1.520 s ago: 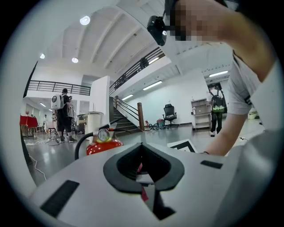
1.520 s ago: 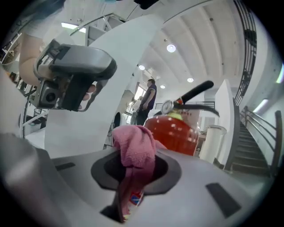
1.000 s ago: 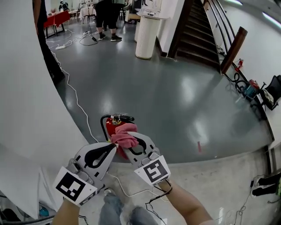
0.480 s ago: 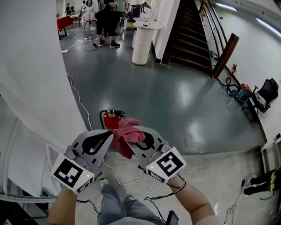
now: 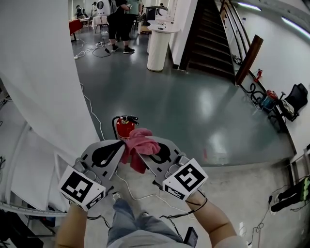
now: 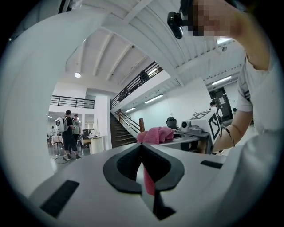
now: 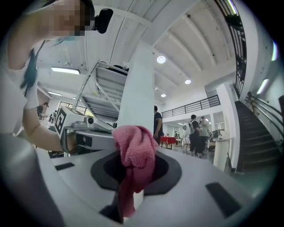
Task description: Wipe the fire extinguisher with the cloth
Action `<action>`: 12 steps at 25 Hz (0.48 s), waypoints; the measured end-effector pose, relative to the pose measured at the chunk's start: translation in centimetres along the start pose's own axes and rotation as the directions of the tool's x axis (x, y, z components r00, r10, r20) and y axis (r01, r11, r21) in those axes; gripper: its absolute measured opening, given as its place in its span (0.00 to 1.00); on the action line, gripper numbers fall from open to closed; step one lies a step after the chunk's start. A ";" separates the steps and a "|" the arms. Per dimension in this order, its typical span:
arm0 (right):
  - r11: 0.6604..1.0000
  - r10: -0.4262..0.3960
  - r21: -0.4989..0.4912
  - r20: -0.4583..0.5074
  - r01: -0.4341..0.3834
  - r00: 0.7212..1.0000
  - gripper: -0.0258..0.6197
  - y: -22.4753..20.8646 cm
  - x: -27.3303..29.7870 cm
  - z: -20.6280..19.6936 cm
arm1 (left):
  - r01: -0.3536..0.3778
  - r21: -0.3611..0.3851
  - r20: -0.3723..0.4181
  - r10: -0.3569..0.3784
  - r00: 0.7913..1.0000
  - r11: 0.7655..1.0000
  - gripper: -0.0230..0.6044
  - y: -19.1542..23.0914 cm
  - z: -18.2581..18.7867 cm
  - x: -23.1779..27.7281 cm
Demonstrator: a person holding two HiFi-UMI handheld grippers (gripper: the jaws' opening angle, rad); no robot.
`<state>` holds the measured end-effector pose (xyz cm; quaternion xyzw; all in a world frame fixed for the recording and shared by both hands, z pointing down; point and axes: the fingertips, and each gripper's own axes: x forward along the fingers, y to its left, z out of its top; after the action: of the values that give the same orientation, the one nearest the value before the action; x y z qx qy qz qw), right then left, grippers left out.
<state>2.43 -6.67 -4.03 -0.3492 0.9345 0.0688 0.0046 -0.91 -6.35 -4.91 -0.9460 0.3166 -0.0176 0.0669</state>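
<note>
The red fire extinguisher (image 5: 125, 129) with a black handle stands upright on the grey floor, just beyond both grippers. A pink cloth (image 5: 138, 147) hangs bunched between the two grippers, in front of the extinguisher and slightly to its right. My right gripper (image 5: 143, 148) is shut on the cloth (image 7: 133, 153), which bulges over its tip and trails down through the jaws. My left gripper (image 5: 122, 144) is shut too, and a thin pink strip (image 6: 148, 179) shows in its seam. Neither gripper view shows the extinguisher.
A white wall panel (image 5: 38, 97) rises at the left, with a white cable (image 5: 92, 114) running along the floor beside it. A white round column (image 5: 158, 46), stairs (image 5: 213, 38) and standing people (image 5: 118, 14) are at the back. Bags (image 5: 290, 104) lie at the right.
Both grippers and the cloth have come back off the extinguisher's top towards me. The extinguisher now stands uncovered beyond them. The cloth hangs lower between the jaws.
</note>
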 end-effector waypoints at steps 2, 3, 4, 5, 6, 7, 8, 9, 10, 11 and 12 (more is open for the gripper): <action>1.000 0.000 -0.005 0.004 0.000 1.000 0.16 0.2 -0.2 0.2 | -0.001 -0.005 0.004 0.001 1.000 1.000 0.05 -0.3 0.0 -0.2; 1.000 0.000 -0.007 0.004 0.000 1.000 0.16 0.3 -0.4 0.2 | -0.001 -0.007 0.006 0.001 1.000 1.000 0.05 -0.5 -0.1 -0.2; 1.000 0.001 -0.006 0.004 -0.001 1.000 0.16 0.4 -0.6 0.2 | -0.001 -0.010 0.008 0.001 1.000 1.000 0.05 -0.7 -0.1 -0.1; 1.000 0.002 -0.002 0.005 -0.002 1.000 0.16 0.4 -0.7 0.2 | -0.001 -0.013 0.011 0.001 1.000 1.000 0.05 -0.8 -0.1 -0.1; 1.000 0.002 0.004 0.006 -0.002 1.000 0.16 0.5 -0.8 0.2 | -0.001 -0.014 0.014 0.001 1.000 1.000 0.05 -0.9 0.0 -0.1; 1.000 0.002 0.010 0.006 -0.002 1.000 0.16 0.5 -0.8 0.3 | -0.001 -0.016 0.017 0.002 1.000 1.000 0.05 -1.0 0.1 -0.1; 1.000 0.001 0.015 0.007 -0.001 1.000 0.16 0.5 -0.8 0.3 | -0.001 -0.017 0.019 0.001 1.000 1.000 0.05 -1.0 0.2 -0.1; 1.000 0.000 0.018 0.007 -0.001 1.000 0.16 0.6 -0.8 0.4 | -0.001 -0.017 0.021 0.001 1.000 1.000 0.05 -1.0 0.3 -0.2; 1.000 0.000 0.018 0.008 0.000 1.000 0.16 0.5 -0.8 0.4 | 0.000 -0.017 0.023 0.001 1.000 1.000 0.05 -1.0 0.4 -0.2; 1.000 -0.001 0.017 0.010 0.001 1.000 0.16 0.5 -0.8 0.5 | 0.000 -0.016 0.024 0.001 1.000 1.000 0.05 -1.0 0.4 -0.2; 1.000 -0.001 0.017 0.011 0.001 1.000 0.16 0.5 -0.8 0.6 | -0.001 -0.015 0.024 0.001 1.000 1.000 0.05 -1.0 0.5 -0.1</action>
<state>2.75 -5.70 -4.49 -0.3494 0.9348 0.0629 0.0126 -0.41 -5.44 -5.26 -0.9464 0.3165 -0.0038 0.0637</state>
